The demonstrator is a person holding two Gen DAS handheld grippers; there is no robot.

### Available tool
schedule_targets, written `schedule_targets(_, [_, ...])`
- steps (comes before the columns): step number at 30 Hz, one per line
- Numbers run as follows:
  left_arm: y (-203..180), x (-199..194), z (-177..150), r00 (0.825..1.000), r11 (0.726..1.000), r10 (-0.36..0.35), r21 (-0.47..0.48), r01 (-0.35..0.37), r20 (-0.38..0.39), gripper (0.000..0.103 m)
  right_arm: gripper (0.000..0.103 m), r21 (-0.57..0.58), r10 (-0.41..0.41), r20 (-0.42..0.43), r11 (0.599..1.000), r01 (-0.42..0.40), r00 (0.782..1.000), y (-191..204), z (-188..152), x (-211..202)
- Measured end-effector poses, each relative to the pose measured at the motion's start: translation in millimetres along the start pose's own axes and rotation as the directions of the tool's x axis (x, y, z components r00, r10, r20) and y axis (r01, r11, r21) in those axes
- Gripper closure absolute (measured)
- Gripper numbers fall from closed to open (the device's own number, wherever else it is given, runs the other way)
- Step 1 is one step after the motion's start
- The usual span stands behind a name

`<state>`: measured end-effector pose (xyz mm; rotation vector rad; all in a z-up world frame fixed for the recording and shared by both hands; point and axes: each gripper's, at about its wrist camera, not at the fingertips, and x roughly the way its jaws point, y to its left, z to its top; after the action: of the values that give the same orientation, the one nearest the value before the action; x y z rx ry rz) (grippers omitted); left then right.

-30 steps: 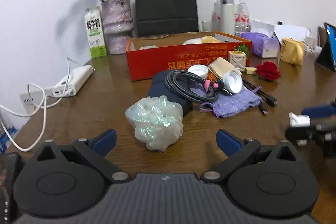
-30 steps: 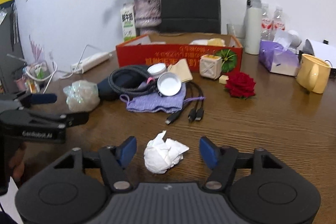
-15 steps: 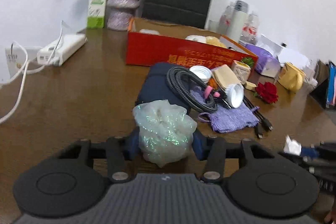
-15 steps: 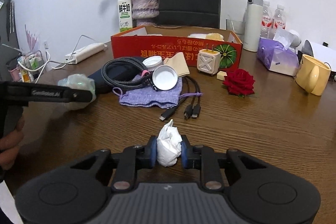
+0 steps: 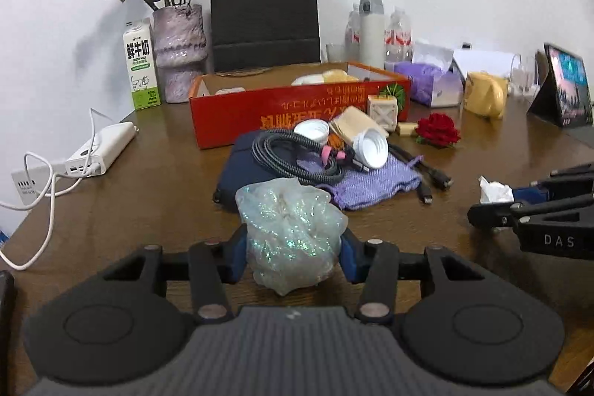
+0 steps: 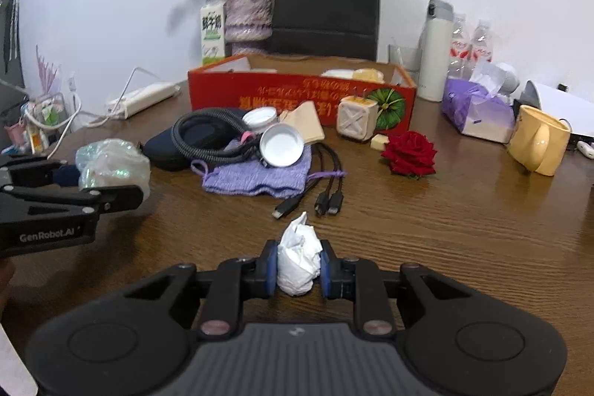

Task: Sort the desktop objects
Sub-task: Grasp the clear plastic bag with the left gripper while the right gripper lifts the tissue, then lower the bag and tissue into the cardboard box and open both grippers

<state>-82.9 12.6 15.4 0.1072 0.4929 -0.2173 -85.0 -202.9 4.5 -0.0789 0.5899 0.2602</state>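
Note:
My left gripper (image 5: pixel 293 257) is shut on a crumpled iridescent plastic bag (image 5: pixel 291 232) and holds it above the wooden table (image 5: pixel 148 195). The bag also shows in the right wrist view (image 6: pixel 111 164), at the left. My right gripper (image 6: pixel 299 271) is shut on a crumpled white tissue (image 6: pixel 299 260), which also shows in the left wrist view (image 5: pixel 493 190) at the right. Ahead lies a pile: a coiled black cable (image 5: pixel 293 154), a dark pouch (image 5: pixel 241 169), a purple knit bag (image 5: pixel 371 180), white lids (image 5: pixel 369 147) and a red rose (image 5: pixel 438 128).
A red cardboard box (image 5: pixel 297 114) stands open behind the pile. A vase (image 5: pixel 180 52), a milk carton (image 5: pixel 141 64), a black paper bag (image 5: pixel 265 15), a thermos (image 5: pixel 371 32), a tissue pack (image 5: pixel 430 80) and a yellow mug (image 5: pixel 486 95) line the back. A white power bank (image 5: pixel 102 149) with cords lies left.
Both grippers closed from open: the left on the plastic bag, the right on the tissue. Both objects are now lifted off the table.

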Motion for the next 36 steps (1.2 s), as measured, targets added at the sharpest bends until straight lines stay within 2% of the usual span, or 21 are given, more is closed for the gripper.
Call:
schedule_targets(2, [10, -3, 12, 1.0, 0.999, -0.018, -0.042, 0.017, -0.02, 0.055, 0.082, 0.012, 0.009, 0.005, 1.0, -0.009, 1.0, -1, 2, -2])
schedule_targets(3, [15, -7, 21, 0.999, 0.998, -0.039, -0.058, 0.038, -0.006, 0.055, 0.082, 0.019, 0.028, 0.009, 0.999, -0.028, 1.0, -3, 5, -3])
schedule_targets(7, [40, -12, 85, 0.988, 0.987, -0.108, -0.104, 0.119, 0.109, 0.055, 0.082, 0.034, 0.111, 0.067, 0.993, -0.113, 0.992, -16, 53, -4])
schedule_targets(9, [48, 8, 124, 0.984, 0.986, -0.122, -0.1, 0.135, 0.126, 0.055, 0.082, 0.002, 0.118, 0.112, 0.993, -0.119, 0.987, -25, 90, 4])
schedule_targets(12, [53, 67, 182, 0.99, 0.992, -0.093, -0.077, 0.102, 0.11, 0.055, 0.082, -0.023, 0.107, 0.119, 0.994, -0.105, 0.987, -40, 152, 40])
schedule_targets(14, [55, 130, 217, 0.995, 0.993, -0.095, -0.067, 0.097, 0.022, 0.054, 0.081, -0.014, 0.123, 0.066, 0.992, -0.123, 0.99, -50, 194, 85])
schedule_targets(16, [54, 195, 238, 0.997, 0.998, -0.035, -0.057, 0.03, -0.074, 0.054, 0.081, 0.015, 0.119, -0.022, 0.993, -0.119, 0.993, -58, 227, 140])
schedule_targets(18, [53, 261, 247, 0.98, 0.999, -0.008, -0.032, 0.002, -0.197, 0.055, 0.081, 0.024, 0.129, -0.15, 0.992, -0.127, 0.98, -67, 250, 203])
schedule_targets(19, [54, 289, 247, 0.966, 0.998, 0.02, -0.055, -0.036, -0.259, 0.055, 0.081, 0.046, 0.126, -0.199, 0.992, -0.119, 0.972, -73, 257, 235])
schedule_targets(20, [55, 312, 247, 0.948, 0.998, 0.015, -0.058, -0.036, -0.319, 0.055, 0.081, 0.057, 0.119, -0.263, 0.993, -0.107, 0.957, -76, 260, 264])
schedule_targets(21, [55, 330, 246, 0.937, 0.998, 0.006, -0.062, -0.029, -0.351, 0.054, 0.081, 0.075, 0.121, -0.31, 0.992, -0.103, 0.943, -78, 261, 288])
schedule_targets(22, [55, 341, 244, 0.934, 0.998, 0.013, -0.054, -0.034, -0.356, 0.052, 0.081, 0.077, 0.126, -0.343, 0.991, -0.106, 0.931, -79, 262, 305])
schedule_targets(23, [51, 346, 243, 0.943, 0.998, 0.05, -0.006, -0.055, -0.329, 0.05, 0.079, 0.073, 0.132, -0.372, 0.991, -0.113, 0.919, -79, 262, 319])
schedule_targets(24, [46, 351, 241, 0.941, 0.997, 0.073, 0.034, -0.065, -0.332, 0.048, 0.079, 0.071, 0.135, -0.402, 0.991, -0.116, 0.906, -80, 261, 331])
schedule_targets(26, [42, 354, 241, 0.938, 0.997, 0.073, 0.058, -0.057, -0.338, 0.031, 0.078, 0.071, 0.12, -0.431, 0.993, -0.099, 0.894, -79, 255, 342])
schedule_targets(28, [41, 351, 243, 0.943, 0.999, 0.025, 0.041, -0.012, -0.333, 0.028, 0.066, 0.057, 0.128, -0.408, 0.992, -0.115, 0.904, -77, 259, 338])
schedule_targets(29, [42, 348, 244, 0.946, 0.999, 0.019, 0.034, -0.008, -0.324, 0.026, 0.046, 0.05, 0.116, -0.405, 0.993, -0.105, 0.907, -75, 260, 336])
schedule_targets(30, [44, 344, 246, 0.948, 1.0, 0.016, 0.029, -0.008, -0.317, 0.026, 0.035, 0.039, 0.098, -0.398, 0.995, -0.089, 0.912, -73, 262, 334])
schedule_targets(34, [60, 302, 247, 0.962, 0.999, 0.032, -0.013, -0.037, -0.27, 0.026, 0.031, 0.025, 0.086, -0.333, 0.996, -0.082, 0.939, -78, 269, 306])
schedule_targets(36, [72, 272, 244, 0.966, 0.998, 0.033, -0.051, -0.048, -0.255, 0.025, 0.021, 0.022, 0.083, -0.303, 0.997, -0.08, 0.949, -81, 270, 286])
